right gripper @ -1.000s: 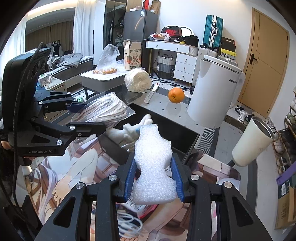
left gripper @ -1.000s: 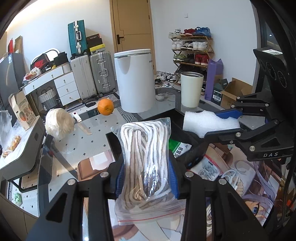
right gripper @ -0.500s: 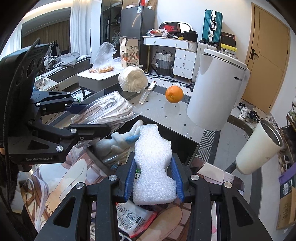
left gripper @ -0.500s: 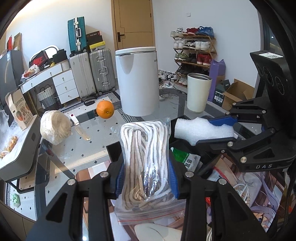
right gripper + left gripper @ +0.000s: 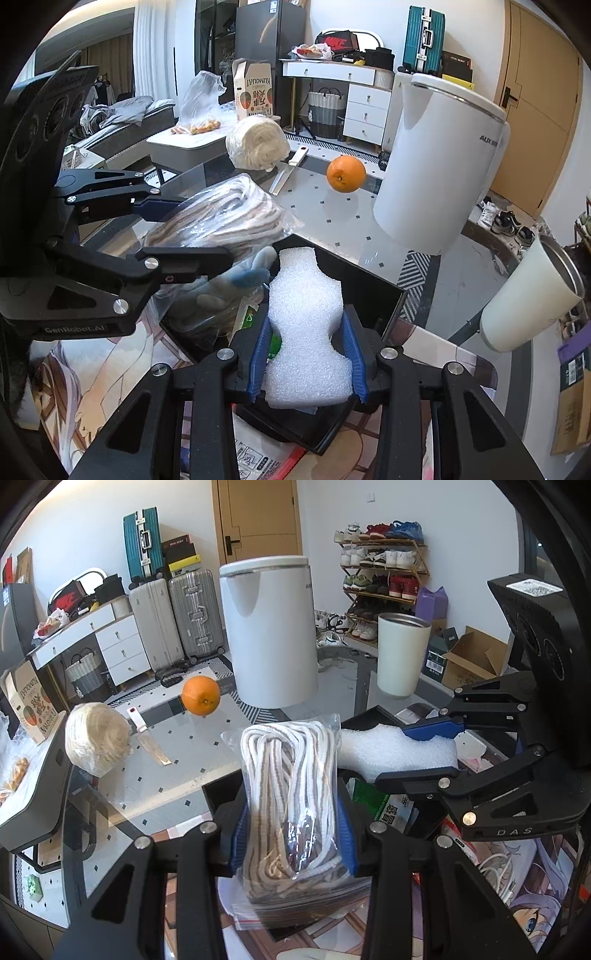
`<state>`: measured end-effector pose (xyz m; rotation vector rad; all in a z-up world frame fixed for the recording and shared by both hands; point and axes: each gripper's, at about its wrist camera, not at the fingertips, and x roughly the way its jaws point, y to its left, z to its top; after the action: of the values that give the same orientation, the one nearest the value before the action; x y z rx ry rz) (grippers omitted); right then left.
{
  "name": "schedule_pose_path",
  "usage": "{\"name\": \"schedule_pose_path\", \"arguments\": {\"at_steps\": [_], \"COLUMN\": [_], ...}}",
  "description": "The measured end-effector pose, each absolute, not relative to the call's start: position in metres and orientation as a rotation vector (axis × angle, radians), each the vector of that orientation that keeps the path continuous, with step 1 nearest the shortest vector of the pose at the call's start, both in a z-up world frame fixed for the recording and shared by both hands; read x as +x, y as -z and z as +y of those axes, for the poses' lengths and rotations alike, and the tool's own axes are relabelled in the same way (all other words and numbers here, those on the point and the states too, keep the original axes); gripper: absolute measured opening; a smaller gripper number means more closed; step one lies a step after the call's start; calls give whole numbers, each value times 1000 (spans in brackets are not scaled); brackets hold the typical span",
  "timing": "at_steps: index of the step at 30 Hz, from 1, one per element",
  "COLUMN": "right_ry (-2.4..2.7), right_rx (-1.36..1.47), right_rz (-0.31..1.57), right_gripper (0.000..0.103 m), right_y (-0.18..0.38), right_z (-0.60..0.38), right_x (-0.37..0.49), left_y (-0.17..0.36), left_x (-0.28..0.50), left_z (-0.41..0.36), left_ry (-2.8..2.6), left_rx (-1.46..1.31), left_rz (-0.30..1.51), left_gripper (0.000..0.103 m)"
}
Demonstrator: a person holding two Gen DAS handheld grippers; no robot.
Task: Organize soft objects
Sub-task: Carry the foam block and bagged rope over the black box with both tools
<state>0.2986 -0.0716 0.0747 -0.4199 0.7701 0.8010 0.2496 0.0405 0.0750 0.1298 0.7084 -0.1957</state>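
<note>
Over a black tray (image 5: 373,295) on the glass counter (image 5: 155,775), the left tongs (image 5: 291,834) clamp a clear bag of coiled rope (image 5: 291,794), while the right tongs (image 5: 308,354) pinch a white foam block (image 5: 306,332). A blue plush toy (image 5: 236,280) lies in the tray; an orange (image 5: 346,173) sits beyond.
</note>
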Motion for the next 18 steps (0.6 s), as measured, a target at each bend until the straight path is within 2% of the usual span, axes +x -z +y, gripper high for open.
{"name": "schedule_pose_path", "arguments": {"at_steps": [18], "right_ry": [-772], "right_rx": [-463], "right_rz": [823], "right_gripper": [37], "right_y": [-58], "right_z": [-61], "right_x": [314], "left_y": [-61], "left_x": [269], "left_z": [32], "left_ry": [248], "left_rx": [145], "left_rz": [790], "left_gripper": [38]}}
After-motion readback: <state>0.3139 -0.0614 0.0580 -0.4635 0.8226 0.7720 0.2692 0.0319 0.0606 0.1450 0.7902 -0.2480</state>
